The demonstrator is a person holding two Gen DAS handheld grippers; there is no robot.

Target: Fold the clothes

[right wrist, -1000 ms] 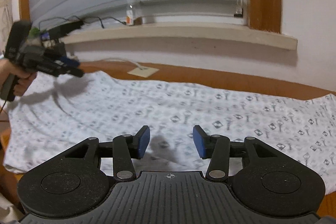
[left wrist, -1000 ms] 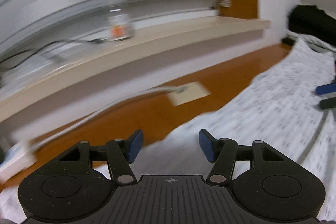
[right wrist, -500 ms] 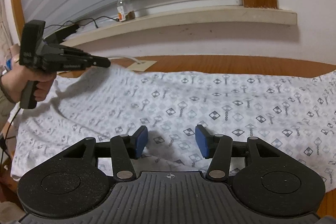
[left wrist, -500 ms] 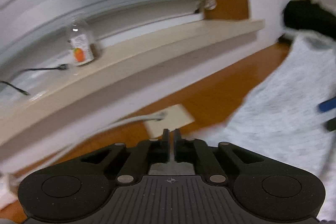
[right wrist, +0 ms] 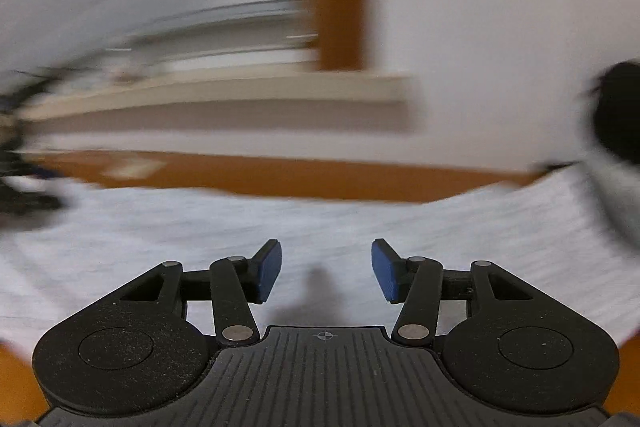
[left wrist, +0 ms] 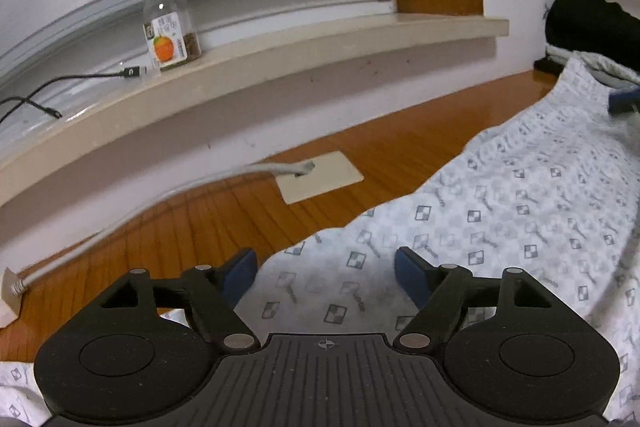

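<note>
A white patterned garment (left wrist: 500,211) is spread flat on an orange-brown wooden worktop (left wrist: 208,215), its edge running diagonally from lower left to upper right in the left wrist view. The left gripper (left wrist: 325,269) is held just above that edge with its blue-padded fingers (left wrist: 240,273) spread wide and nothing between them; whether the pads touch the cloth cannot be told. In the right wrist view, heavily blurred, the garment (right wrist: 360,231) is seen as a pale sheet filling the lower half, and the right gripper (right wrist: 326,271) is held over it, also parted and empty. Beyond the cloth a beige plate (left wrist: 320,177) with a grey cable (left wrist: 276,169) lies on the worktop. A clear jar (left wrist: 170,29) with an orange label stands on the windowsill (left wrist: 320,47), near a black cable (left wrist: 80,79). A dark bundle (left wrist: 596,23) is seen at the far right.
</note>
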